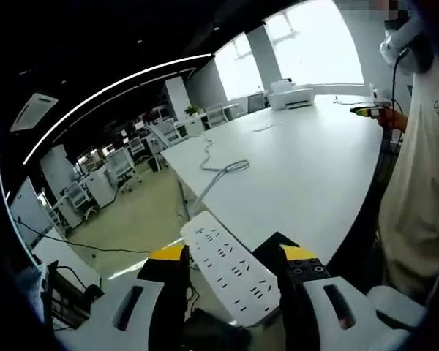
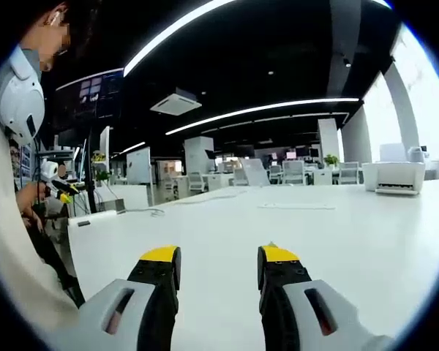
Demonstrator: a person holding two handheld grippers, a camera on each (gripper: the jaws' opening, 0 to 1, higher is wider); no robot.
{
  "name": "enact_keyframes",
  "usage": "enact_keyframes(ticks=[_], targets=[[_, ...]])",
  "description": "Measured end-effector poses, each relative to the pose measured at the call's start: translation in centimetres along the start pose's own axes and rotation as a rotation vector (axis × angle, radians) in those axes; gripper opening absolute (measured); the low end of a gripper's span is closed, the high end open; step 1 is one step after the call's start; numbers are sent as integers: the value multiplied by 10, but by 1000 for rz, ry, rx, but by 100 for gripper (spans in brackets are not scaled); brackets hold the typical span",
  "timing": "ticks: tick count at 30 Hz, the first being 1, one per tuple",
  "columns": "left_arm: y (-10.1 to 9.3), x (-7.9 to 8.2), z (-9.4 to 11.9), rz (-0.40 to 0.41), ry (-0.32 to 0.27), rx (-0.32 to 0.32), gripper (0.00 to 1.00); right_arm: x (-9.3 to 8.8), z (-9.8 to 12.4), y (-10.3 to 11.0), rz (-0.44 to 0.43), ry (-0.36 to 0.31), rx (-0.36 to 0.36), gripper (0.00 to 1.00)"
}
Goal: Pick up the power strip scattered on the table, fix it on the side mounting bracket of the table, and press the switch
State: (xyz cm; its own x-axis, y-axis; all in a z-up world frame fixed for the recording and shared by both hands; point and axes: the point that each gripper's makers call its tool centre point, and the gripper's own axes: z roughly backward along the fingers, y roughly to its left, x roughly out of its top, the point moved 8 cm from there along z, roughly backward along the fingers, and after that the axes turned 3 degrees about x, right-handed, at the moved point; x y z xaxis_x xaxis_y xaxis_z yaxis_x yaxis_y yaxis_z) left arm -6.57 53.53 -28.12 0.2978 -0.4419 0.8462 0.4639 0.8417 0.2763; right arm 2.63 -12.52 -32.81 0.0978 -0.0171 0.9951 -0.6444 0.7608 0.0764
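— What's in your left gripper [image 1: 234, 265]?

— The strip [image 1: 230, 267]; white, long, sockets facing the camera; it lies slantwise between my two yellow-tipped jaws at the bottom centre of the left gripper view, and the jaws press against its sides, so I have it clamped; its upper end pokes out toward the middle of the frame, beside the table [image 1: 307, 168] edge.

— And the table?

— White, wide, filling the centre and right of that view; a grey cable [image 1: 221, 167] loops across it just above centre; a white printer [image 1: 290, 95] sits at its far end, upper right, under bright windows; a person in a pale shirt [image 1: 417, 190] stands at the right edge.

— Your right gripper [image 2: 218, 265]?

— Jaws apart, nothing between them; they rise from the bottom centre of the right gripper view over bare tabletop [image 2: 314, 219]; I hold nothing there.

— Anything else in that view?

— The printer [image 2: 395, 178] at the right edge; office chairs [image 2: 293, 172] beyond the table, centre; a person's shoulder and sleeve [image 2: 14, 241] down the left edge.
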Motion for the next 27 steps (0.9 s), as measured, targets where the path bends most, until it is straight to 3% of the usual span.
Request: enact_keyframes(ticks=[18,27], targets=[[9,-24,-15,-7,161,-173,52,2,-15,10,18,29,62,38],[17,-32,-23,-38,240,-212,52,3,-18,18,36,44,99,38]])
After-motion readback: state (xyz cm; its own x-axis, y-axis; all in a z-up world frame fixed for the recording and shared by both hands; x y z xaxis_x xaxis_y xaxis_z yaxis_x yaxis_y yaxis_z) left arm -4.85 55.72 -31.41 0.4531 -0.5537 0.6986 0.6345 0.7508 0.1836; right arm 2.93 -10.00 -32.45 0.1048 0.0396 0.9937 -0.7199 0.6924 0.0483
